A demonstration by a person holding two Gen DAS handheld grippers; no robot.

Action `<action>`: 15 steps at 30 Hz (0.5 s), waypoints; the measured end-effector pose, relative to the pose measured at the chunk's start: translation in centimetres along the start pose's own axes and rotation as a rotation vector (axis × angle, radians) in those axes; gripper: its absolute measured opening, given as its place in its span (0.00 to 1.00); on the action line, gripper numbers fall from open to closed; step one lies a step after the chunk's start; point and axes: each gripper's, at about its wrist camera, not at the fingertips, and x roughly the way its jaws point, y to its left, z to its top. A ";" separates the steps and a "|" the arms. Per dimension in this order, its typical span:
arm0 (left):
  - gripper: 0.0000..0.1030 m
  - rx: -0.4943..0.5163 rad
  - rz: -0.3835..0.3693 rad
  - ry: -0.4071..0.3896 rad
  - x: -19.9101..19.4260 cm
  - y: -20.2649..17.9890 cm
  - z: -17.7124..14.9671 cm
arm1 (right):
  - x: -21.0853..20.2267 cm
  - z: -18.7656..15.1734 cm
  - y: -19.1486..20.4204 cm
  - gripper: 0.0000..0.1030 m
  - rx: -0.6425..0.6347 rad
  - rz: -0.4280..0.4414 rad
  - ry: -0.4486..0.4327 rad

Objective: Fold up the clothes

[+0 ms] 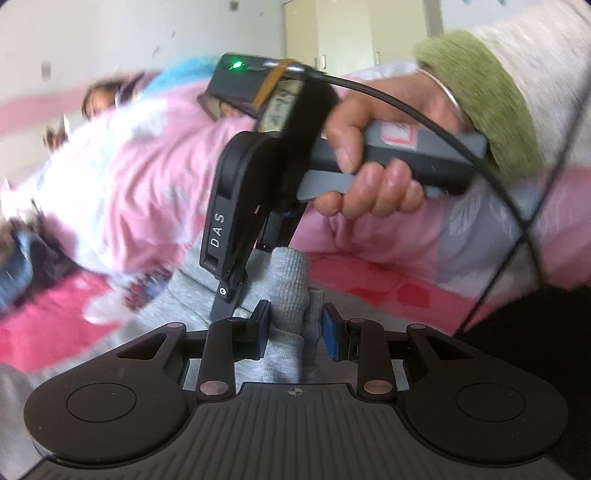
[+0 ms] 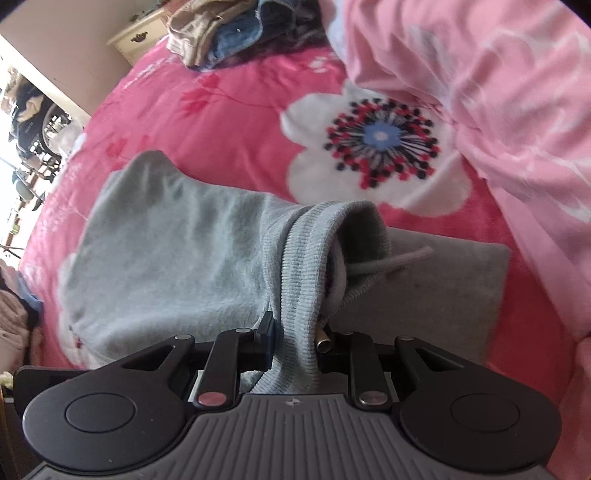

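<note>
Home bedroom: floral bedspread (image 2: 229,110), dresser (image 2: 138,38), wardrobe (image 1: 351,33).

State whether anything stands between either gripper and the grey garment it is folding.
Nothing visible does: the right gripper already pinches the grey garment's ribbed waistband, and the left gripper has grey fabric between its pads.

The bunched pink quilt (image 2: 491,92) crowds the grey garment's (image 2: 166,240) far and right side; bare floral bedspread (image 2: 221,122) lies open to its left, up to the clothes pile (image 2: 221,33).
</note>
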 end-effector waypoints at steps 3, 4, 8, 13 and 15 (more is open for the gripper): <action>0.27 -0.060 -0.062 0.028 1.3 0.8 0.1 | 0.3 -0.4 -1.0 0.23 0.000 -0.027 0.010; 0.27 -0.066 -0.080 0.037 1.7 0.8 0.2 | 0.4 -0.6 -1.4 0.23 0.000 -0.035 0.013; 0.27 -0.072 -0.133 0.057 3.0 1.0 0.4 | 0.1 -1.0 -2.3 0.23 0.000 -0.055 0.025; 0.27 -0.052 -0.154 0.060 4.2 -0.9 0.8 | -0.4 -1.5 -3.4 0.23 0.001 -0.075 0.040; 0.27 -0.053 -0.163 0.063 4.5 -1.0 1.0 | -0.5 -1.7 -3.9 0.23 0.001 -0.082 0.045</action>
